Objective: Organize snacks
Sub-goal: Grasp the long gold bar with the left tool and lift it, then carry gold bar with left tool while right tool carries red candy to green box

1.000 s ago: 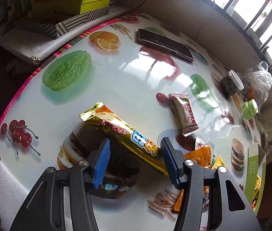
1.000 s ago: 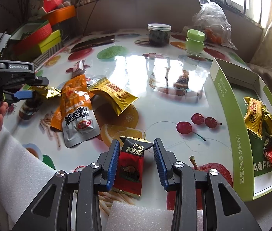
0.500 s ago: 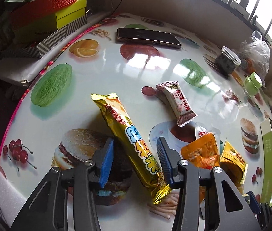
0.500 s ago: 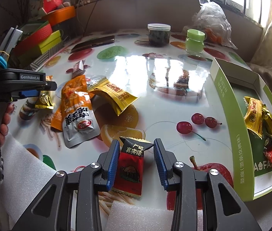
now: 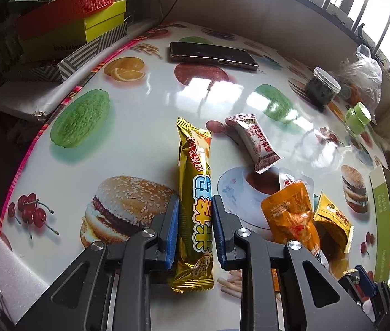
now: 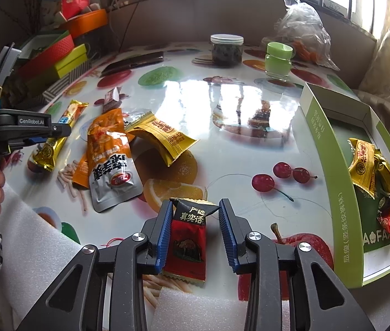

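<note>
Left gripper (image 5: 195, 231) clamps the gold snack bar (image 5: 195, 193) beside the orange pouch (image 5: 291, 215); we should lift it flat and carry it to the green box (image 6: 330, 182). Our right gripper (image 6: 195, 230) sits slack around the red packet (image 6: 188, 245), not pinching. Only the right view shows snacks already inside that box.

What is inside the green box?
The green box holds yellow snack packets and a small red and black packet. They overlap, so anything beneath them is hidden. The box's far end looks bare.
</note>
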Demonstrator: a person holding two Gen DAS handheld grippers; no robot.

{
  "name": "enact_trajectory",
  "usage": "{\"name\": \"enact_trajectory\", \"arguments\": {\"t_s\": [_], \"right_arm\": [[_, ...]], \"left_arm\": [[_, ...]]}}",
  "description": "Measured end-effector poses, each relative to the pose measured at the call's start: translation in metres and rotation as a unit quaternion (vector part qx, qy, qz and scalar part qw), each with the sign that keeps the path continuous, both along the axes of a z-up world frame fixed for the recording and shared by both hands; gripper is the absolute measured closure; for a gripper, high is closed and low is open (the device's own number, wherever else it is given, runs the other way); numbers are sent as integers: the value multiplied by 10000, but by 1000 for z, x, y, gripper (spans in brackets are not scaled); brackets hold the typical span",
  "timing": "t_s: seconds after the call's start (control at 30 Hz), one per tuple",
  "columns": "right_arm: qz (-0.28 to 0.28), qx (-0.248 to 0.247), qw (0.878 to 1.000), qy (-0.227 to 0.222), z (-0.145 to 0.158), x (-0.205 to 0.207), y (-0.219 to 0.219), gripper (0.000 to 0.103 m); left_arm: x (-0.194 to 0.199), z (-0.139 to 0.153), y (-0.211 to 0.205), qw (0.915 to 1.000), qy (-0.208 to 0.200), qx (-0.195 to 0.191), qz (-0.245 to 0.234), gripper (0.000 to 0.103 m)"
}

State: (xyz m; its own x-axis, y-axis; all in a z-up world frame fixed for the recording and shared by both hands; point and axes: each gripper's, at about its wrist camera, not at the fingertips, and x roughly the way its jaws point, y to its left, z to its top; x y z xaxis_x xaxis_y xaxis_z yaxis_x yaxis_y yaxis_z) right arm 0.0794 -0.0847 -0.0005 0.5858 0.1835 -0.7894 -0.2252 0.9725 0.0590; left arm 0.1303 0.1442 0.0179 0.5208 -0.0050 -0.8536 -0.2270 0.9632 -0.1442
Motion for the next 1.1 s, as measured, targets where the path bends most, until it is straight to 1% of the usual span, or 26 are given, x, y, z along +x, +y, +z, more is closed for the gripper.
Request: {"name": "enact_trajectory", "arguments": {"t_s": [0.37,0.77,1.1], "right_arm": [[27,21,9999,-153,8,-4,1,72],[16,239,9987,-451,31,-7,-6,72],[-54,366,9971,-666,55,-12,-19,72]], "left_arm": [[-17,20,-2,9995,-261,-138,-65,79],[-32,45,-27,9974,-496,-175,-485,79],[-38,64,-54,9935,-706,-194,-867,79]]}}
